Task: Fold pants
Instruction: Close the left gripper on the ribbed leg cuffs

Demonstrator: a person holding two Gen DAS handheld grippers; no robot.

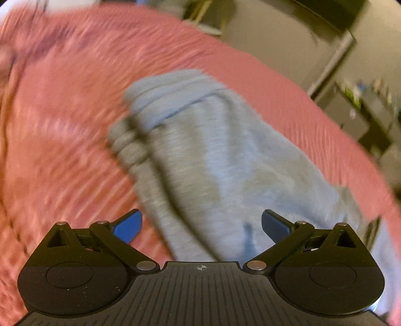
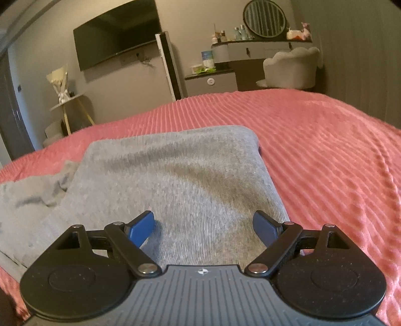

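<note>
Grey sweatpants (image 1: 213, 160) lie folded on a pink ribbed bedspread (image 1: 62, 125); this view is blurred by motion. Their ribbed cuffs and waistband bunch at the far end (image 1: 160, 100). My left gripper (image 1: 201, 225) hovers over the near part of the cloth, open, its blue pads (image 1: 129, 227) holding nothing. In the right wrist view the same pants (image 2: 175, 175) spread flat ahead, a looser part trailing off to the left (image 2: 27, 195). My right gripper (image 2: 203, 229) stands open just above the fabric, with nothing between its pads (image 2: 141, 229).
The pink bedspread (image 2: 325, 163) stretches wide to the right and beyond the pants. Past the bed's far edge stand a wall-mounted TV (image 2: 117, 40), a white tower fan (image 2: 170, 67), a dresser with bottles (image 2: 220, 72), a round mirror (image 2: 265, 17) and a white chair (image 2: 290, 67).
</note>
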